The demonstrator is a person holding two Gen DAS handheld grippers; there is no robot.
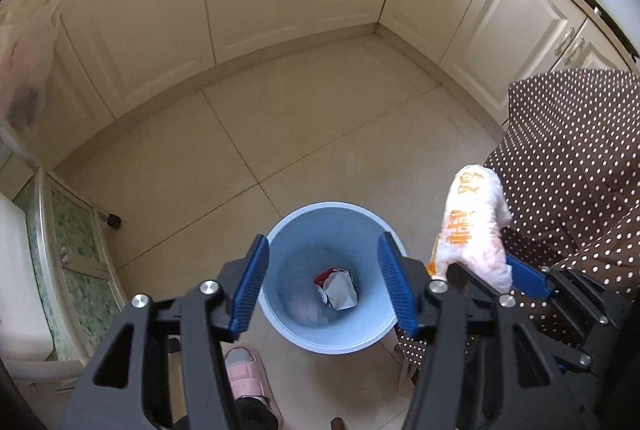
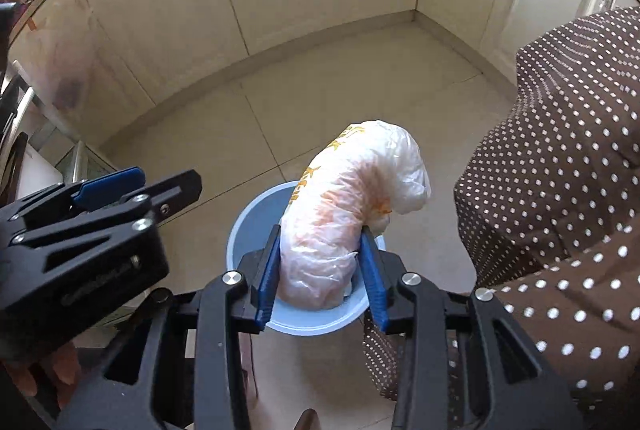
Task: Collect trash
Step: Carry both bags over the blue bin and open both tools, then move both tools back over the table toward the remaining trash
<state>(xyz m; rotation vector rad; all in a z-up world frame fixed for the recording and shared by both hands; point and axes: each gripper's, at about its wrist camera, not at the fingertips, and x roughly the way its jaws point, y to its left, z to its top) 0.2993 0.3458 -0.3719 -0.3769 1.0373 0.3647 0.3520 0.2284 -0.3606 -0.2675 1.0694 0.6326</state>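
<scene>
Right gripper [image 2: 320, 270] was clamped on crumpled plastic bag [image 2: 352, 205], held over blue bin [image 1: 280, 326] on floor. Left gripper [image 1: 322, 290] was spread wide, empty, above bin; wrapper [image 1: 338, 288] lay inside. Risk judged: bag top leaned right past rim, could snag or spill outside when released. Dotted cloth [image 2: 560, 189] hung close at right; slipper [image 1: 244, 370] near bin.

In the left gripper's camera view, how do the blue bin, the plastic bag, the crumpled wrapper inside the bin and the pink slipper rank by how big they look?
1. Blue bin
2. Plastic bag
3. Pink slipper, though the gripper hides part of it, so unsure against the bag
4. Crumpled wrapper, which lies deeper and farther from the camera
</scene>
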